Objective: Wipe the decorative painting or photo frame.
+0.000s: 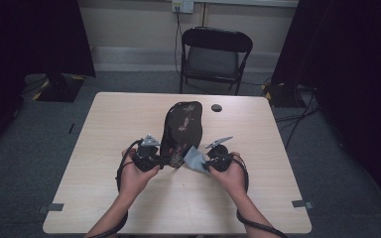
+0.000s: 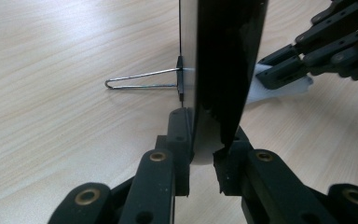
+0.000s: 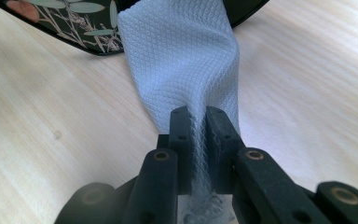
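Your left tongs (image 1: 155,157) sit near the middle of the bench (image 1: 104,144), closed tight on the near bottom edge of a dark oval board with a leaf and flower print (image 1: 181,130), which stands upright on its edge and leans away toward the far side. In the left gripper view the board (image 2: 223,60) rises straight up between the two black jaws, its thin pale edge turned toward the left jaw, and a thin wire loop (image 2: 140,79) sticks out level from a small clip on that edge, hanging just above the wood. Your right tongs (image 1: 209,166) are just to the right of the board, clamped on a pale blue-grey cloth (image 1: 193,159) with a waffle weave. In the right gripper view the cloth (image 3: 182,60) runs from between the shut jaws up to the board's printed face (image 3: 70,23), bunched narrow at the pads and spreading wider where it meets the board; the weave is pulled fairly taut. In the left gripper view your right tongs (image 2: 279,72) show at the far right with the cloth pinched in them, close beside the board. A small dark round spot (image 1: 216,107) lies on the bench beyond the board, and a black folding chair (image 1: 216,57) stands behind the far edge.
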### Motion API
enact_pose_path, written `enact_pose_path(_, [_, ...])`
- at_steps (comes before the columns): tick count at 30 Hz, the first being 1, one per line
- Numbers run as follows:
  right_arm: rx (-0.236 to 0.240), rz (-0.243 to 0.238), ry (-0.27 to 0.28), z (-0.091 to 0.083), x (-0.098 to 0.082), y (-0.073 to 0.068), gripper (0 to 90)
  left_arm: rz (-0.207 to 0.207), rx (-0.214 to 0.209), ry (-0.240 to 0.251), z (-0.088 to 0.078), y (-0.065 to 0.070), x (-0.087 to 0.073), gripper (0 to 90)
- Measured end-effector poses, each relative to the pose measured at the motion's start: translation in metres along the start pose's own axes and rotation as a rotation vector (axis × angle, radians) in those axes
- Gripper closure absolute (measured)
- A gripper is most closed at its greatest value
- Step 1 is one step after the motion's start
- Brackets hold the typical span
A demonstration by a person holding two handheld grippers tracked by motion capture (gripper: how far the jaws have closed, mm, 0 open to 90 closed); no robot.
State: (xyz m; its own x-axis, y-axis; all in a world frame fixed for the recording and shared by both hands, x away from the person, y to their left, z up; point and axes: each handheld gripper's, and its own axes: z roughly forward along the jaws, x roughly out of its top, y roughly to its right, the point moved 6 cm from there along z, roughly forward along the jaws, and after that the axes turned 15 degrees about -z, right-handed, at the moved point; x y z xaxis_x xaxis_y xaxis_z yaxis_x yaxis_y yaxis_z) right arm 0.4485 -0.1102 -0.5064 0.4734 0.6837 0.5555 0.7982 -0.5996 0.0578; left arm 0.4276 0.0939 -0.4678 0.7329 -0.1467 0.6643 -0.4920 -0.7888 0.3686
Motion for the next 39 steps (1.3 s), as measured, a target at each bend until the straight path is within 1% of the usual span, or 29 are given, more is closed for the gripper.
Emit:
enact_pose_path(4, [-0.021, 0.003, 0.020, -0.018, 0.003, 0.007, 82.5, -0.004, -0.003, 0.005, 0.000, 0.000, 0.000, 78.4])
enact_pose_path(8, [-0.056, -0.003, 0.056, -0.045, 0.015, 0.016, 82.5, 0.001, 0.000, 0.000, 0.000, 0.000, 0.000, 78.4])
enact_pose_path(12, [-0.089, -0.019, 0.108, -0.077, 0.036, 0.024, 82.5, -0.002, 0.001, 0.000, 0.000, 0.000, 0.000, 78.4])
enact_pose_path(16, [-0.127, -0.049, 0.152, -0.110, 0.061, 0.031, 82.5, 0.002, 0.001, 0.000, 0.000, 0.000, 0.000, 78.4])
enact_pose_path(18, [-0.143, -0.053, 0.181, -0.125, 0.074, 0.034, 82.5, 0.004, 0.002, 0.000, 0.000, 0.001, 0.000, 78.4])
enact_pose_path(21, [-0.161, -0.061, 0.212, -0.143, 0.093, 0.036, 82.5, -0.002, 0.002, 0.004, 0.000, 0.001, 0.000, 78.4])
enact_pose_path(22, [-0.161, -0.061, 0.212, -0.143, 0.093, 0.036, 82.5, -0.002, 0.002, 0.004, 0.000, 0.001, 0.000, 78.4])
enact_pose_path(23, [-0.168, -0.073, 0.238, -0.151, 0.106, 0.035, 82.5, -0.001, 0.002, 0.003, 0.000, 0.002, 0.000, 78.4])
enact_pose_path(26, [-0.166, -0.075, 0.256, -0.153, 0.117, 0.033, 82.5, -0.001, 0.002, 0.003, 0.000, 0.001, 0.000, 78.4])
enact_pose_path(27, [-0.162, -0.081, 0.258, -0.151, 0.119, 0.032, 82.5, -0.002, 0.000, 0.001, 0.000, 0.001, 0.000, 78.4])
enact_pose_path(30, [-0.141, -0.078, 0.254, -0.143, 0.121, 0.026, 82.5, -0.003, -0.001, 0.003, 0.000, 0.001, 0.000, 78.4])
enact_pose_path(32, [-0.138, -0.085, 0.241, -0.136, 0.119, 0.024, 82.5, -0.002, 0.000, 0.003, 0.000, 0.001, 0.000, 78.4])
enact_pose_path(39, [-0.113, -0.068, 0.221, -0.115, 0.105, 0.022, 82.5, 0.000, 0.000, -0.001, 0.000, 0.001, 0.000, 78.5])
